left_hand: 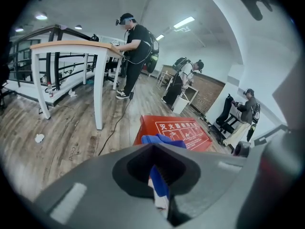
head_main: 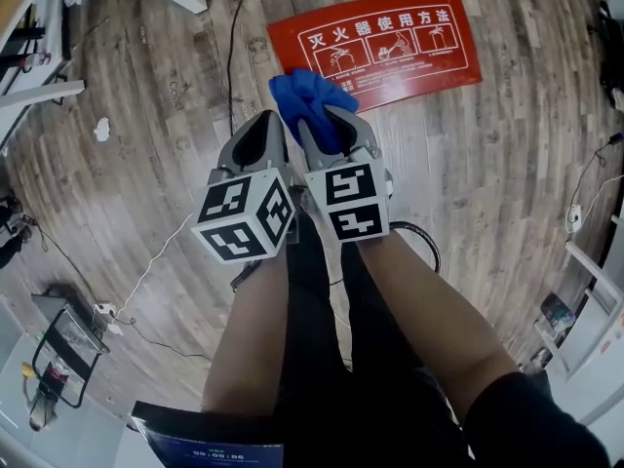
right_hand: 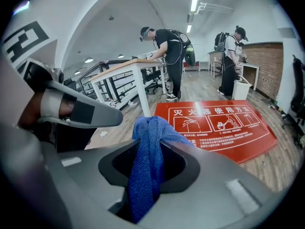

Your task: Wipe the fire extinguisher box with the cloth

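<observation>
The red fire extinguisher box point(head_main: 375, 45) lies flat on the wooden floor, its white instruction print facing up. It also shows ahead of both grippers point(left_hand: 178, 131) point(right_hand: 224, 125). The blue cloth point(head_main: 310, 97) hangs bunched over the box's near left corner. My right gripper point(head_main: 331, 133) is shut on the cloth point(right_hand: 145, 166), which runs down through its jaws. My left gripper point(head_main: 265, 136) is pressed against the right one, jaws together, with a strip of blue cloth point(left_hand: 158, 181) pinched between them. Both grippers are held above the floor, just short of the box.
A black cable point(head_main: 234, 27) runs across the floor left of the box, and a white scrap point(head_main: 102, 130) lies further left. A white table point(left_hand: 71, 46) stands behind, with people point(left_hand: 133, 51) working nearby. White shelving point(head_main: 595, 300) lines the right side.
</observation>
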Action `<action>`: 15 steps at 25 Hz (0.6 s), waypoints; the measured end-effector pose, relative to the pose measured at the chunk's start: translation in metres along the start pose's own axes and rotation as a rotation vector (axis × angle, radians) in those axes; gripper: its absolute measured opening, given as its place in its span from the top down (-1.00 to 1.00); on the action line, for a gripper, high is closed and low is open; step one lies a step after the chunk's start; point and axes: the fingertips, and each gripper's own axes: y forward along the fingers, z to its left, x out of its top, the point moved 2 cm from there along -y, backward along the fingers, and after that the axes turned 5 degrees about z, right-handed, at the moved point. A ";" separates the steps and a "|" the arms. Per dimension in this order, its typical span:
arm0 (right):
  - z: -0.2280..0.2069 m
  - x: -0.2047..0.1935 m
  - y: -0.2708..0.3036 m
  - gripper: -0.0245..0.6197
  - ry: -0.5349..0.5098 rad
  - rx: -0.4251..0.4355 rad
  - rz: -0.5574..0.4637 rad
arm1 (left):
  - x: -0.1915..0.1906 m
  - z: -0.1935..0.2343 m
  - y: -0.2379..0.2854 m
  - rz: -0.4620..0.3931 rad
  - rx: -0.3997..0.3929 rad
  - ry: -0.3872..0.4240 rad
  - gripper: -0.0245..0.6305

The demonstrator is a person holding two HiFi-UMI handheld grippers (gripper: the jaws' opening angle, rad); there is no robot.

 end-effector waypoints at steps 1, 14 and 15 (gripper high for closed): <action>-0.001 -0.001 -0.001 0.52 0.002 0.001 -0.003 | -0.001 -0.002 0.001 0.003 -0.003 0.004 0.92; -0.093 -0.017 -0.028 0.52 0.106 -0.063 -0.026 | 0.004 -0.079 0.050 0.062 -0.057 0.098 0.92; -0.108 -0.019 -0.032 0.52 0.113 -0.077 -0.024 | 0.004 -0.090 0.058 0.066 -0.068 0.100 0.92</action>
